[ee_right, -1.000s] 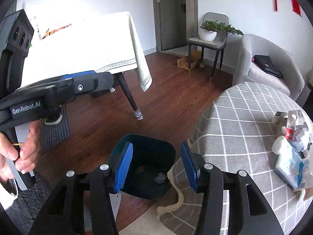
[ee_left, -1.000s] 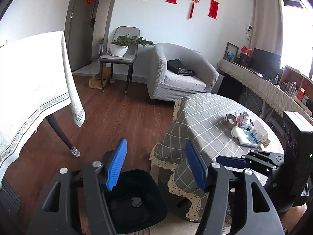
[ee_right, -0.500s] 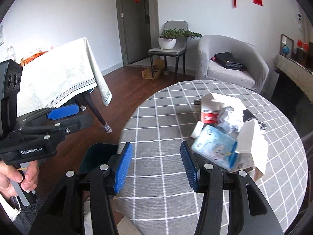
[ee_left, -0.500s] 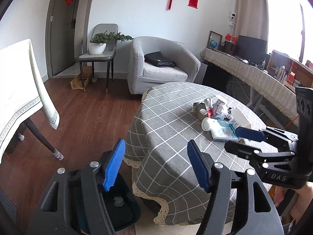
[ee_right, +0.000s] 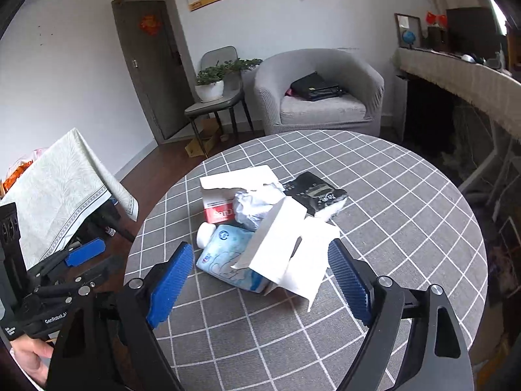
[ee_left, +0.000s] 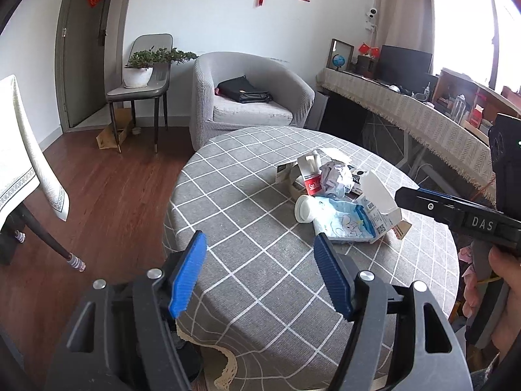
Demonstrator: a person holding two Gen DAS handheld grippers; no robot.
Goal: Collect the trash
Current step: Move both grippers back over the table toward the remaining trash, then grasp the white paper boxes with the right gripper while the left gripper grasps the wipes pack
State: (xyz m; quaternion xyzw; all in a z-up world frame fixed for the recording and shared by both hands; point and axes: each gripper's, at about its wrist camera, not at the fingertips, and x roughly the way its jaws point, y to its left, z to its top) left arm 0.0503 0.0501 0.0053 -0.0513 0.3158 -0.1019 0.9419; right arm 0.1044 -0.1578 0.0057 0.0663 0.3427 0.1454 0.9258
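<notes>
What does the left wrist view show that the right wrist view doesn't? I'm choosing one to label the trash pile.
Only the left wrist view shows the white cup's open mouth and the striped table foot on the floor. Only the right wrist view shows the black packet clearly and the white carton's torn flap from above. Both show the blue wipes pack, red box, crumpled paper, checked tablecloth, and both grippers open: left gripper, right gripper.

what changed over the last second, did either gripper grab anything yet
Both grippers swung up and away from the dark bin on the floor toward the round table. The right gripper now hangs open around the white box in the trash pile; the left gripper is open over bare cloth. Nothing was grabbed or released. The pile itself looks unmoved.
</notes>
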